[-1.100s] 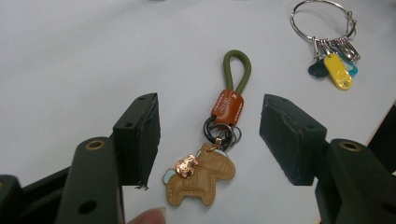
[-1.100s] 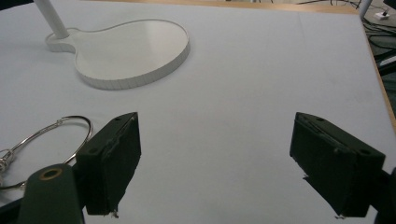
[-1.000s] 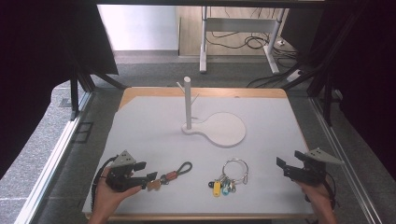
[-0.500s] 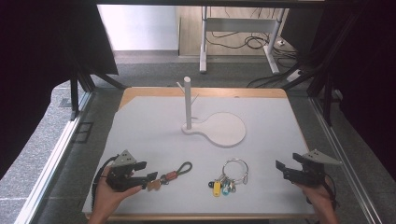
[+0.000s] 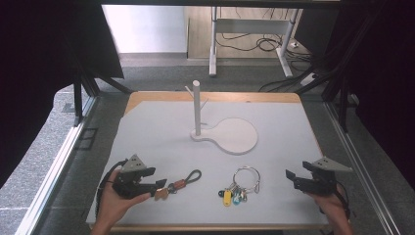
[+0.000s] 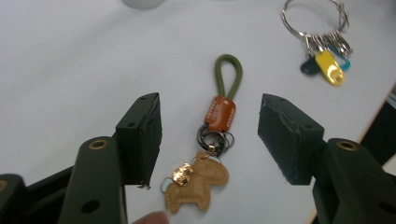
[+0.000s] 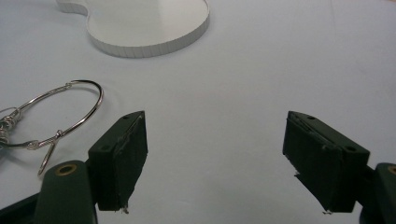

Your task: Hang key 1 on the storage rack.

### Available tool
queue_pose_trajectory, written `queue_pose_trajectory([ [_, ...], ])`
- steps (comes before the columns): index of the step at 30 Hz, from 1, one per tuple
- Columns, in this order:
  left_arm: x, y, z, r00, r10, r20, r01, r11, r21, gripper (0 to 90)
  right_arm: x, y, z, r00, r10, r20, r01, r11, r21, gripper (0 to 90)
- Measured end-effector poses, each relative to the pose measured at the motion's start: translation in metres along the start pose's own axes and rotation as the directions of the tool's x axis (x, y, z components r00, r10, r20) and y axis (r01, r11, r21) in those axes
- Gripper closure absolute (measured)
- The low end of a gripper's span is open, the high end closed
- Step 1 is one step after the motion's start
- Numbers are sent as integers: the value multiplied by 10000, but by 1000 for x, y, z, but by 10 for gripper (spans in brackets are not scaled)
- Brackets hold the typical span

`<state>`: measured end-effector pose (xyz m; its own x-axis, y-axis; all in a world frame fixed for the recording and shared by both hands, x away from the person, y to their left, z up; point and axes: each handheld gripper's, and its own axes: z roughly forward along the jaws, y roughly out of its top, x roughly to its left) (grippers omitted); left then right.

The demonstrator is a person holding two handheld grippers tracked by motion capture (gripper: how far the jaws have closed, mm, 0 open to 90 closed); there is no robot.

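Note:
A keychain [image 5: 182,182] [image 6: 215,140] with an olive cord loop, a brown leather tab and a tan horse charm lies on the white mat. My left gripper [image 5: 160,186] [image 6: 210,140] is open, its jaws standing either side of the charm and tab without touching them. To the right lies a silver key ring [image 5: 246,177] [image 7: 60,114] [image 6: 314,21] carrying yellow, blue and green tags [image 5: 232,196]. My right gripper [image 5: 289,179] [image 7: 215,161] is open over bare mat, right of the ring. A white stand [image 5: 196,106] with side pegs rises from a rounded base [image 5: 236,135] [image 7: 144,23].
The white mat [image 5: 147,132] covers a wooden tabletop whose front edge [image 5: 205,228] runs just below both hands. Black frame posts [image 5: 78,100] flank the table. A desk leg and cables [image 5: 264,41] lie on the floor beyond.
The left gripper has edged slightly toward the keychain. The right gripper has hardly moved.

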<state>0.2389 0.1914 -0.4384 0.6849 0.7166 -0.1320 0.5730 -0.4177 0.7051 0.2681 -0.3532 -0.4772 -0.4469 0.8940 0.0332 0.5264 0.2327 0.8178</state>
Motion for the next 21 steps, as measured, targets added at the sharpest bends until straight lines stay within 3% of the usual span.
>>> queue_pose_trajectory([
  [1, -4, 7, 1, 9994, 349, -17, -348, 9987, 367, 400, 0, -1, 0, 10000, 6, 12, -6, 10000, 17, 229],
  [9, -9, 31, 9, 9947, 1013, 150, -1023, 9903, 945, 396, 3, -4, 1, 9999, -92, -43, 92, 9998, 195, 244],
  [21, -8, 46, 21, 9936, 1029, 473, -1085, 9845, 1381, 398, 9, -11, 8, 9995, -281, -138, 290, 9973, 678, 252],
])
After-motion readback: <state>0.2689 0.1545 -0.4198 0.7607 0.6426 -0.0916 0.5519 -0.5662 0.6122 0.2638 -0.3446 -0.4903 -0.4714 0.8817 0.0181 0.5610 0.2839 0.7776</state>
